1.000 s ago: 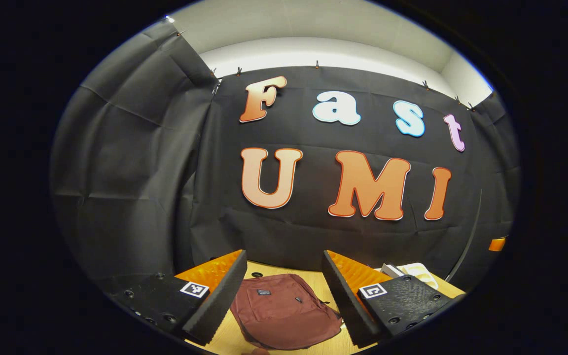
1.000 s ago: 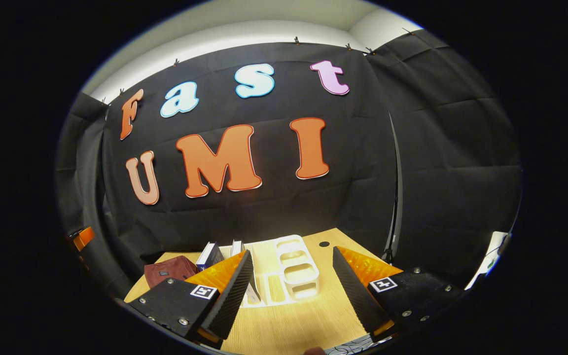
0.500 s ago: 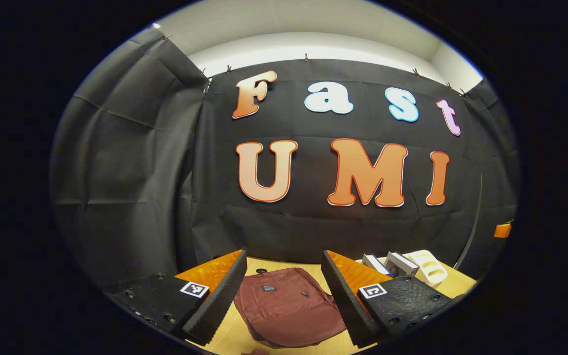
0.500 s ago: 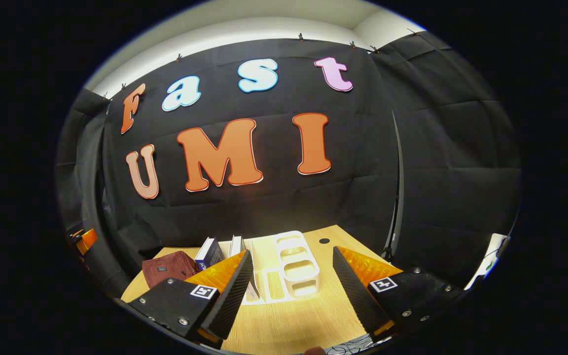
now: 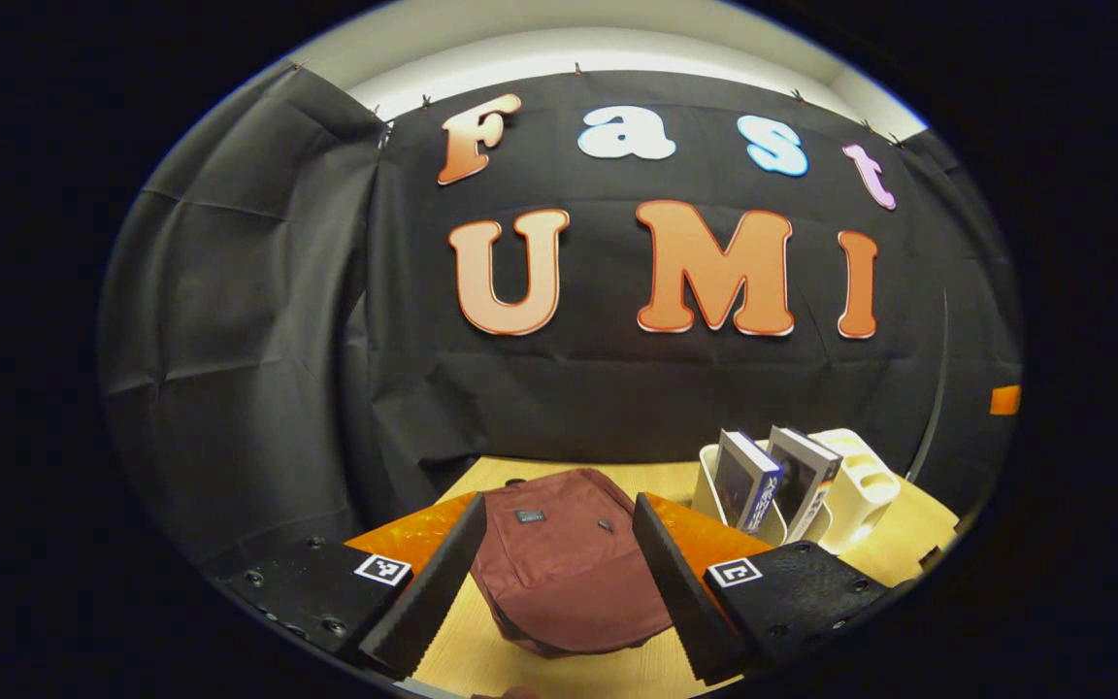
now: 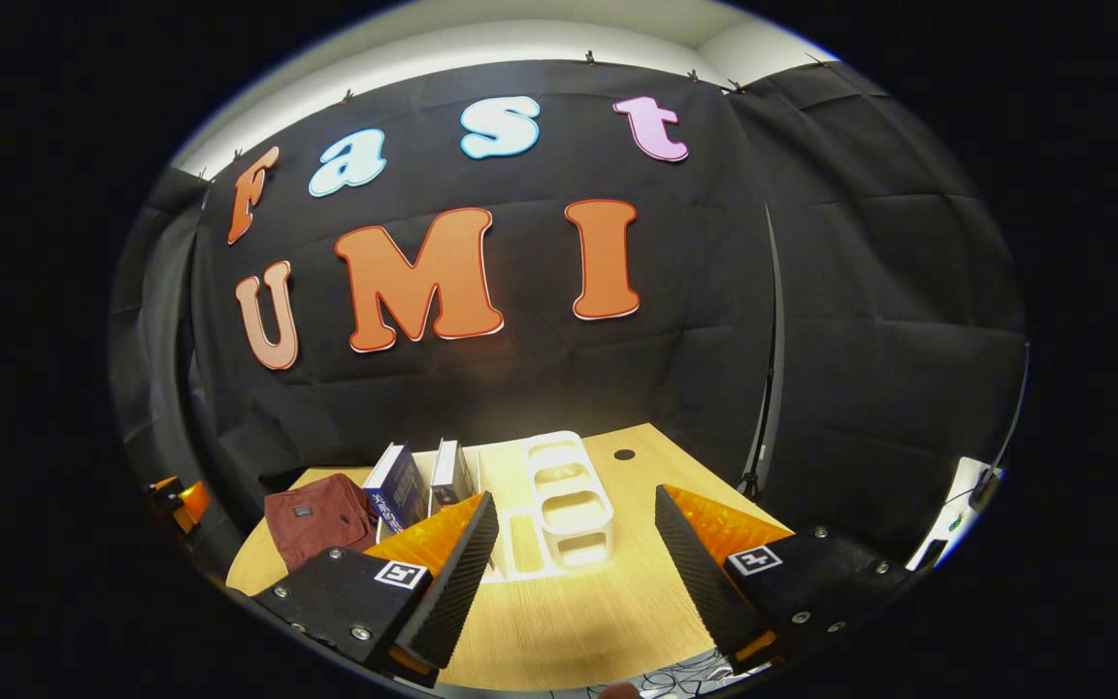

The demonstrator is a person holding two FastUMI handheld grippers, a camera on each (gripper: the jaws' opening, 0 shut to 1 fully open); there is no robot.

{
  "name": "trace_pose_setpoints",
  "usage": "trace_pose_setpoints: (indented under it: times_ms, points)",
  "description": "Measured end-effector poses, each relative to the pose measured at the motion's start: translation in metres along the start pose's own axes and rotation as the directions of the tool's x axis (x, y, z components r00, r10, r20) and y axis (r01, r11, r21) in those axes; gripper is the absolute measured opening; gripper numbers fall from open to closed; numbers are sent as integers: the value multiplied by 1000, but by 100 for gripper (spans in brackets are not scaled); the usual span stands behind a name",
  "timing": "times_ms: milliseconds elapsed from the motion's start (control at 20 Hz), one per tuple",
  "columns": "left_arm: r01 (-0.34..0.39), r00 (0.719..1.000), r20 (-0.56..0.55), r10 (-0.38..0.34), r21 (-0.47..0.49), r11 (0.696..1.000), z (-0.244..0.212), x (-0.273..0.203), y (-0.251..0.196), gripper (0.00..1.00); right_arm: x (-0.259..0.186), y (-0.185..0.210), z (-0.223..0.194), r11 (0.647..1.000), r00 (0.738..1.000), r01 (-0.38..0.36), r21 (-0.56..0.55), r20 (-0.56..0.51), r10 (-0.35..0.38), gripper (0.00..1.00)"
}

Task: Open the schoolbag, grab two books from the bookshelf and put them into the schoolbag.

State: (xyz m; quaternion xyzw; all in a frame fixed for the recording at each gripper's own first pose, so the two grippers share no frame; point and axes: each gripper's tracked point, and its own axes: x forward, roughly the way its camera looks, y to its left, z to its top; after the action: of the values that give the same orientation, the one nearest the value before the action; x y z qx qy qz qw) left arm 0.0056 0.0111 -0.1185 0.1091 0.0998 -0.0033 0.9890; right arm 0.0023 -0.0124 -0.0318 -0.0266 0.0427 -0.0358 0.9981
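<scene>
A maroon schoolbag (image 5: 564,563) lies flat and closed between the left gripper's fingers (image 5: 423,592). Beyond its right finger, two books (image 5: 774,478) stand tilted in a white bookshelf (image 5: 860,490), spines outward.

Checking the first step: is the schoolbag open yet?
Appears shut: the schoolbag lies flat on the table, no gap visible; its zipper is too small to confirm.
</scene>
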Motion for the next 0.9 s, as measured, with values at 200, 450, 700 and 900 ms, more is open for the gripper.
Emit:
trace_pose_setpoints:
  times_ms: [200,450,700,900]
  points:
    - [51,994,-103,-44,70,996,-47,4,-18,95,6,-5,-22,999,998,23,-29,-50,-24,97]
    - [85,981,-188,-45,214,973,-96,16,-34,98,12,-19,-44,997,993,52,-49,-107,-57,97]
    - [135,967,-254,-25,426,895,-139,24,-56,98,16,-43,-63,994,982,98,-43,-161,-104,97]
    - [230,954,-290,-79,533,814,-171,28,-90,98,14,-62,-74,988,972,138,-73,-181,-149,97]
